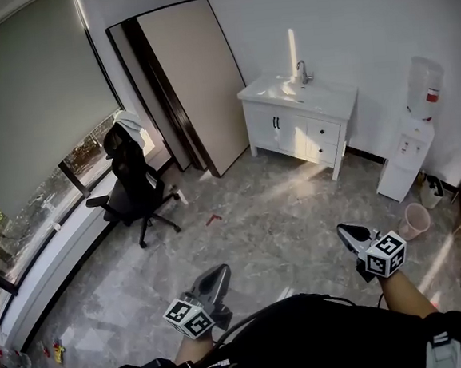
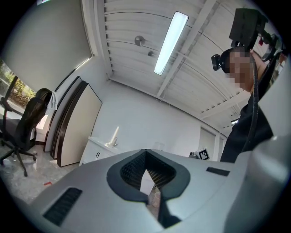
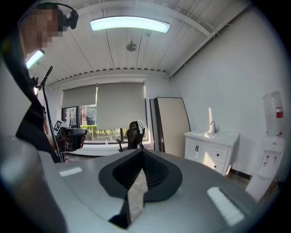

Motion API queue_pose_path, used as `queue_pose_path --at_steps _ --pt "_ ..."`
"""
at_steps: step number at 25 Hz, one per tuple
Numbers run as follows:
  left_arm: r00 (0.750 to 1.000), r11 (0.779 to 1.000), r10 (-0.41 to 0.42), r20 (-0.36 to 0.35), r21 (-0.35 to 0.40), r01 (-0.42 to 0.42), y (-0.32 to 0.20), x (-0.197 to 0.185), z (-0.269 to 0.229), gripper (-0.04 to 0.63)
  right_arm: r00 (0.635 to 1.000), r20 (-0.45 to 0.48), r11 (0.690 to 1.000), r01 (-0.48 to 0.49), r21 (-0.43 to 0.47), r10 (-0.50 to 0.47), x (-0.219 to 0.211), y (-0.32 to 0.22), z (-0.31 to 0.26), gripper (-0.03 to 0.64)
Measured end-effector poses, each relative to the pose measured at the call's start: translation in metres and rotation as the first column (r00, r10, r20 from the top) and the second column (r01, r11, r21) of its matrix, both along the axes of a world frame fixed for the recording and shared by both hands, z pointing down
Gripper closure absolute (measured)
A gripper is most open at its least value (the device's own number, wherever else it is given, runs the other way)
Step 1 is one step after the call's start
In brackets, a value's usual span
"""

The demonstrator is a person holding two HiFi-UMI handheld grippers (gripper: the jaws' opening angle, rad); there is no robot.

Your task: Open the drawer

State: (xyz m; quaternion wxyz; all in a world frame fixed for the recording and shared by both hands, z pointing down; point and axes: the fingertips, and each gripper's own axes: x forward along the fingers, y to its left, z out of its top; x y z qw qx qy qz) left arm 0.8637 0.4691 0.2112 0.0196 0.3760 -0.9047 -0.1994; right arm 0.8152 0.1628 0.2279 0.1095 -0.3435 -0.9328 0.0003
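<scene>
A white vanity cabinet [image 1: 294,129] with a sink and tap stands against the far wall; its drawers [image 1: 323,138] are on its right half and look closed. It also shows in the right gripper view as the cabinet [image 3: 210,152] and small in the left gripper view as the cabinet [image 2: 96,152]. My left gripper [image 1: 219,271] is held low at the bottom of the head view, far from the cabinet, jaws together and empty. My right gripper [image 1: 344,230] is at the lower right, also shut on nothing. The left gripper [image 2: 146,155] and the right gripper [image 3: 141,160] both aim across the room.
A black office chair [image 1: 135,187] stands by the window at the left. Large boards [image 1: 182,87] lean on the back wall left of the cabinet. A water dispenser [image 1: 415,135] and a pink bucket [image 1: 416,219] are at the right. Grey tiled floor lies between me and the cabinet.
</scene>
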Motion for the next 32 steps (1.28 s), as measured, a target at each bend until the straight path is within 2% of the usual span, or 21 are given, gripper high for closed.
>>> queue_pose_path --at_steps 5,10,19,27,32 --pt "0.999 0.999 -0.034 -0.023 -0.004 0.034 0.016 -0.030 0.013 0.604 0.999 -0.011 0.999 0.030 -0.022 -0.030 -0.046 0.014 0.008 0.617" --pt "0.997 0.997 -0.077 -0.028 -0.019 0.076 0.002 -0.073 0.012 0.604 0.996 -0.026 0.996 0.082 -0.037 -0.083 -0.101 0.009 0.021 0.616" --pt "0.987 0.987 -0.158 -0.002 -0.009 0.158 -0.068 -0.181 -0.006 0.604 0.984 0.011 0.984 0.177 -0.022 -0.177 -0.230 -0.049 0.002 0.617" --pt "0.987 0.987 -0.158 -0.008 -0.005 0.158 -0.135 -0.259 -0.005 0.604 0.983 0.016 0.982 0.186 -0.021 -0.185 -0.311 -0.111 0.002 0.617" --pt "0.991 0.991 -0.133 -0.019 -0.013 0.133 -0.149 -0.295 -0.002 0.604 0.986 -0.005 0.986 0.166 -0.027 -0.167 -0.342 -0.126 0.011 0.616"
